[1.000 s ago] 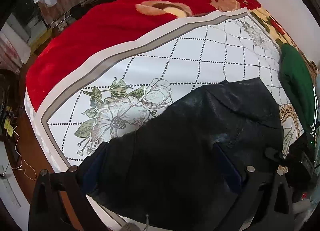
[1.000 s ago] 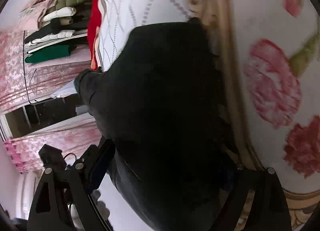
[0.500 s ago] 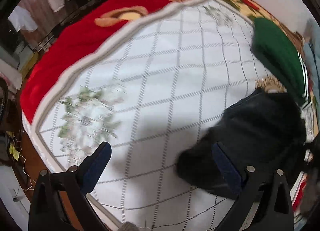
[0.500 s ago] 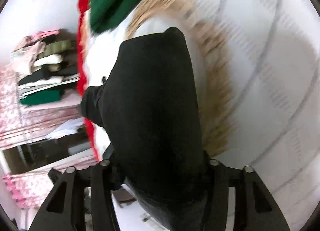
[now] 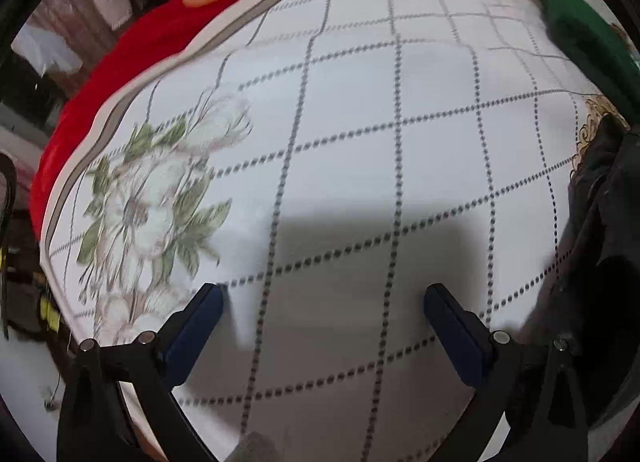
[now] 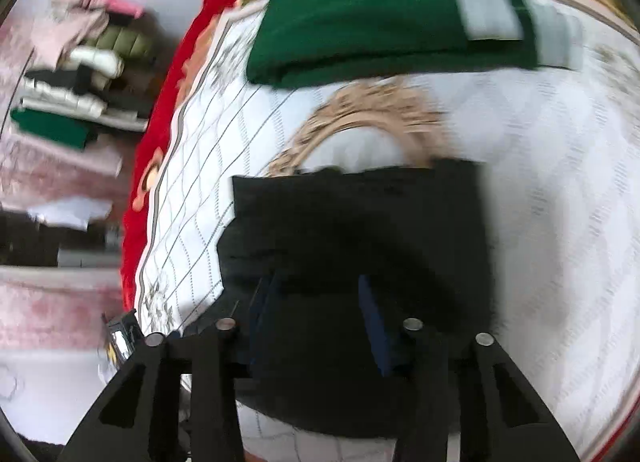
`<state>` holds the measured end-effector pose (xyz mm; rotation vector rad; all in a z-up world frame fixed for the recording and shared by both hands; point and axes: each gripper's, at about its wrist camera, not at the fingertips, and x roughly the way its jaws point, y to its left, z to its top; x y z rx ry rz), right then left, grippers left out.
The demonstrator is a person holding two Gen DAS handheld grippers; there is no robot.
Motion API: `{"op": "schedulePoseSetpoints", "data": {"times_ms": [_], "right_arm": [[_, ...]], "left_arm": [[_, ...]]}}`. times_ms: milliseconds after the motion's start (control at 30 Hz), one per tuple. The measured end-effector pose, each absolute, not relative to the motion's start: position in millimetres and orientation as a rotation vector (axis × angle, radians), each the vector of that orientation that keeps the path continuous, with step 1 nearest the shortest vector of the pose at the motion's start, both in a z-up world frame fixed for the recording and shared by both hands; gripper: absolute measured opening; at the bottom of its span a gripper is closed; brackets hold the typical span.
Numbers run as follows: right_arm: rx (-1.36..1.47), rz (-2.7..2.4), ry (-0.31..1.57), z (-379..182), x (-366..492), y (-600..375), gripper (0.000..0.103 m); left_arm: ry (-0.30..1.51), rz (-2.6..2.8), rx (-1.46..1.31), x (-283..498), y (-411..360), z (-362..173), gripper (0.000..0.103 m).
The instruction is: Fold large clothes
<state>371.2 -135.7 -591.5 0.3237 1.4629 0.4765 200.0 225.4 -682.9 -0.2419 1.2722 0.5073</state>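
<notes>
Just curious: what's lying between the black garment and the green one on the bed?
Only bare bedspread with a tan swirl print separates the black garment from the green garment, per the right wrist view.

The black garment (image 6: 360, 229) is matt, soft cloth. The white quilted bedspread (image 5: 360, 141) looks smooth, printed with dotted lines and flowers; a plush red blanket (image 5: 132, 45) edges it. The folded green garment (image 6: 360, 9) is matt knit. Both grippers' jaws are matt black plastic with blue pads (image 5: 192, 326).
</notes>
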Motion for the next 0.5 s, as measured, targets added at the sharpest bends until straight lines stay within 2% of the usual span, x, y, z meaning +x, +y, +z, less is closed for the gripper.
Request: {"op": "schedulePoseSetpoints", "data": {"times_ms": [167,233,267,333,367,467,500], "right_arm": [[0.231,0.332,1.541,-647.1,401.1,-99.2,0.036],[0.196,0.289,1.573,-647.0,406.5,-91.3,0.036],[0.186,0.284,1.59,-644.0,408.8,-90.8,0.038],[0.232,0.338,1.605,-639.7,411.8,-89.4,0.054],[0.296,0.41,1.606,-633.2,411.1,-95.4,0.067],[0.382,0.478,1.578,-608.6,402.6,-124.5,0.067],[0.385,0.467,1.558,-600.4,397.5,-139.9,0.072]], "left_arm": [[1.182,0.537,-0.27,202.8,226.2,-685.6,0.103],[1.199,0.544,-0.269,206.8,226.4,-686.0,0.103],[1.212,0.543,-0.271,211.9,226.0,-685.5,0.103],[1.254,0.539,-0.307,219.7,232.6,-682.4,0.103],[1.284,0.549,-0.343,221.5,237.3,-678.3,0.103],[1.262,0.603,-0.428,215.5,257.2,-651.0,0.103],[1.234,0.615,-0.443,212.3,258.0,-633.6,0.103]]}}
